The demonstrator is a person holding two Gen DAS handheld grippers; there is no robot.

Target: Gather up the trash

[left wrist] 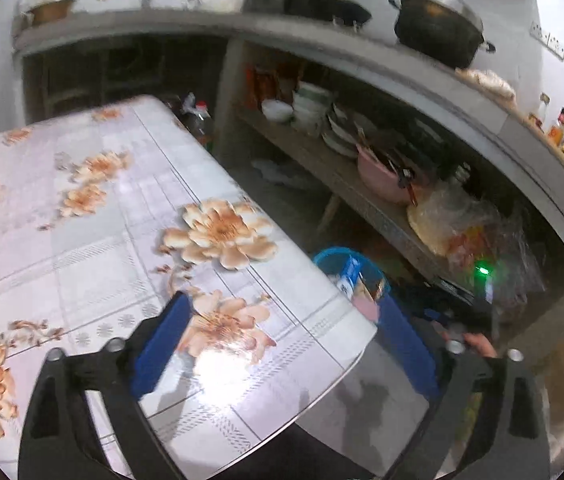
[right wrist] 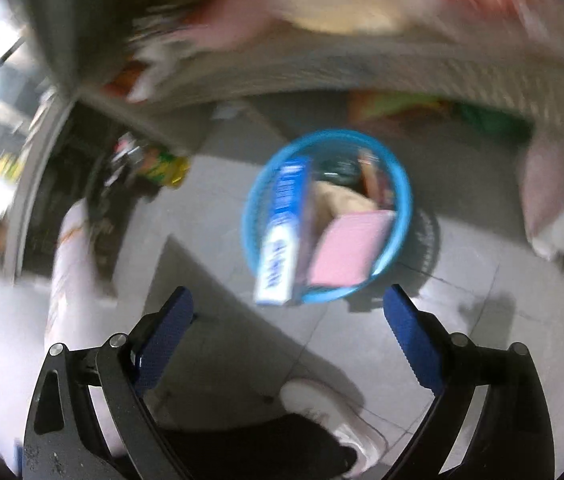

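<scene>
Below, blue bin (right wrist: 396,168), blue-white box (right wrist: 282,224), pink box (right wrist: 346,248)

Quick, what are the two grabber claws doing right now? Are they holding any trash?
Left gripper: open, holding nothing, over the flowered table.
Right gripper: open, holding nothing, above the blue trash basket.

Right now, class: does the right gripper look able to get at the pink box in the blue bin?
Probably yes. The right gripper is open and empty above the blue bin, and the pink box sticks out at the rim, with nothing between.
</scene>
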